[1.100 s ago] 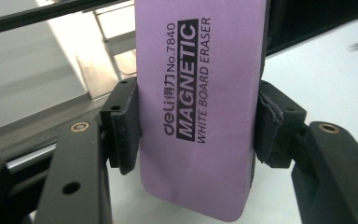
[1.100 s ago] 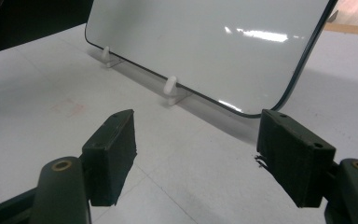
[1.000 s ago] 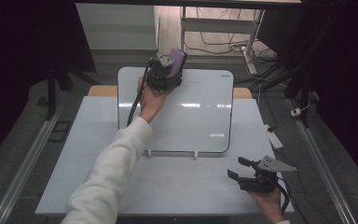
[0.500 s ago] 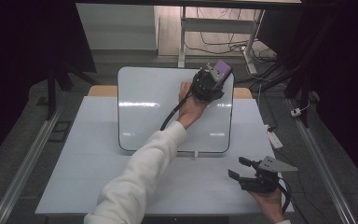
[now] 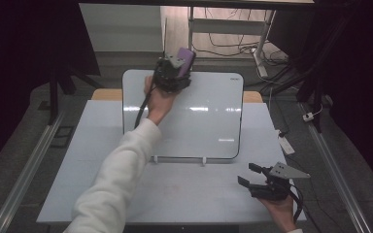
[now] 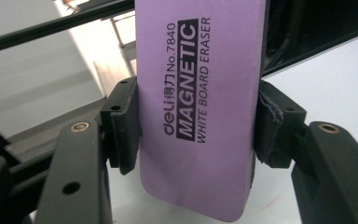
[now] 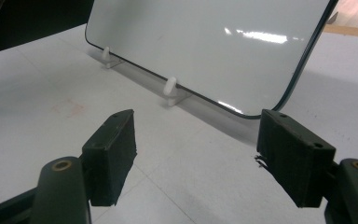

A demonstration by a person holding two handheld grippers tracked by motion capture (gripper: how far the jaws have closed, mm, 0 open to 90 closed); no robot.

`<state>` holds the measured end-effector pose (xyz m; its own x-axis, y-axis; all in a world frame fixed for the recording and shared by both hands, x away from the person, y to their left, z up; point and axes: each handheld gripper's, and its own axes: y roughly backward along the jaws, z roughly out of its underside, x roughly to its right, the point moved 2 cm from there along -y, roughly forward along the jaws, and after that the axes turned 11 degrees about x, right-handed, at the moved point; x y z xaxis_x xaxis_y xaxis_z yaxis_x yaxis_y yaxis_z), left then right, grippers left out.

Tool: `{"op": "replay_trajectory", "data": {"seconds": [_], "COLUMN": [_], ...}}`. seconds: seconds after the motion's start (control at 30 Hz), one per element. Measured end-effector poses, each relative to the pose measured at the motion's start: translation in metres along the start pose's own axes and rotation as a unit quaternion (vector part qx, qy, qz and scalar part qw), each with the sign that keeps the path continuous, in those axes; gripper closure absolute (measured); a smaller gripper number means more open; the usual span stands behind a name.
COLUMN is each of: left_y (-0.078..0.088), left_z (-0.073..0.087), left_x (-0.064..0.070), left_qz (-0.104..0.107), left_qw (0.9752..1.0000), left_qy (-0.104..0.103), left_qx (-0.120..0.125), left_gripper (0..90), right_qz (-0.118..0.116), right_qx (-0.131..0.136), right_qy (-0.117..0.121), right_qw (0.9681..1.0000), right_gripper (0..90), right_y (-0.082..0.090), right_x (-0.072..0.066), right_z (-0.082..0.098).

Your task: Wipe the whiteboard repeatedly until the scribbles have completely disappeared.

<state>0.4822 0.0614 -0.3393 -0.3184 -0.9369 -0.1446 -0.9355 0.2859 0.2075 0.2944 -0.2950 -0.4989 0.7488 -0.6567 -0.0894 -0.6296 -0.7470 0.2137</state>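
The left gripper [image 6: 193, 126] clamps a flat purple rectangular eraser [image 6: 198, 70] between its two black jaws, one padded block pressing each long edge. The eraser stands upright along the jaws, its rounded lower corner toward the camera and its top running off the frame. Black print on its face reads "deli No.7840 MAGNETIC WHITE BOARD ERASER", running lengthwise. To the right behind it lies a glossy white board surface [image 6: 335, 84] with a dark edge. At the left, a black bar [image 6: 51, 29] crosses a pale background.
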Motion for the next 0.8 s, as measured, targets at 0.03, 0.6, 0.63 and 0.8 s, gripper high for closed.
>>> {"op": "replay_trajectory", "data": {"seconds": [0.03, 0.6, 0.63, 0.8], "left_y": [0.005, 0.010, 0.007, -0.006], "left_z": [0.005, 0.021, 0.021, 0.020], "left_x": [-0.010, 0.002, 0.015, 0.065], "left_qz": [-0.004, 0.012, 0.017, 0.055], "left_qw": [1.0000, 0.9998, 0.9998, 0.9985], "left_qy": [0.007, 0.016, 0.009, -0.005], "left_qx": [0.000, -0.008, -0.007, 0.001], "left_gripper": [41.0, 40.9, 40.9, 40.9], "right_qz": [0.000, 0.000, 0.001, 0.001], "right_qx": [0.000, -0.004, -0.004, -0.003], "right_qy": [0.000, 0.003, 0.002, 0.002], "right_qw": [1.0000, 1.0000, 1.0000, 1.0000], "right_gripper": [27.4, 27.4, 27.4, 27.4], "right_y": [0.000, -0.003, -0.003, -0.002], "right_x": [0.000, -0.002, -0.002, -0.001], "right_z": [0.000, 0.000, 0.000, 0.000]}}
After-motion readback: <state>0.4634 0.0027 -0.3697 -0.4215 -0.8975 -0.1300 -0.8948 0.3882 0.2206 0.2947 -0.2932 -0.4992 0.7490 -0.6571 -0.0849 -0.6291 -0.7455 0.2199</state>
